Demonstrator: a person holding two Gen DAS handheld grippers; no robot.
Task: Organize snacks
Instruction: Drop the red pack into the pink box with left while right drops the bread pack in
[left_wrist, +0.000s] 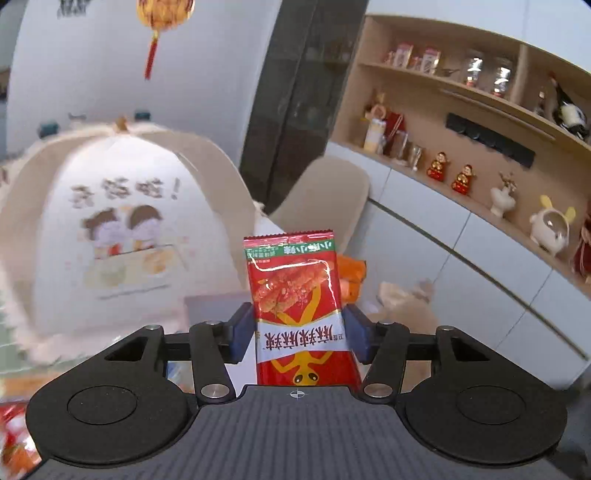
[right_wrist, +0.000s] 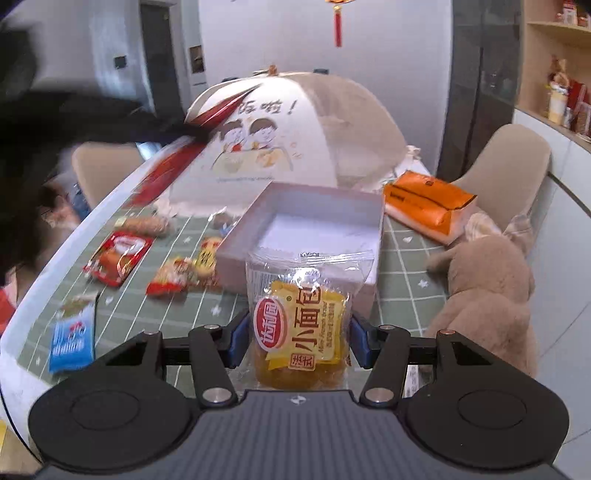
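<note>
On the left, loose packets lie on the green checked tablecloth (right_wrist: 122, 306): a blue packet (right_wrist: 72, 338), a red packet (right_wrist: 118, 260) and more beside the open white box (right_wrist: 317, 229), which looks empty. The left gripper (left_wrist: 297, 332) pinches an upright red snack packet (left_wrist: 295, 295) lifted clear of the table. The right gripper (right_wrist: 299, 339) pinches a clear bread packet (right_wrist: 299, 317) in front of the box. Sorting seems barely begun; nearly everything is left

Domed food cover (right_wrist: 295, 136), orange tissue pack (right_wrist: 424, 206), plush toy (right_wrist: 491, 280) — all on green checked tablecloth (right_wrist: 406, 266).
</note>
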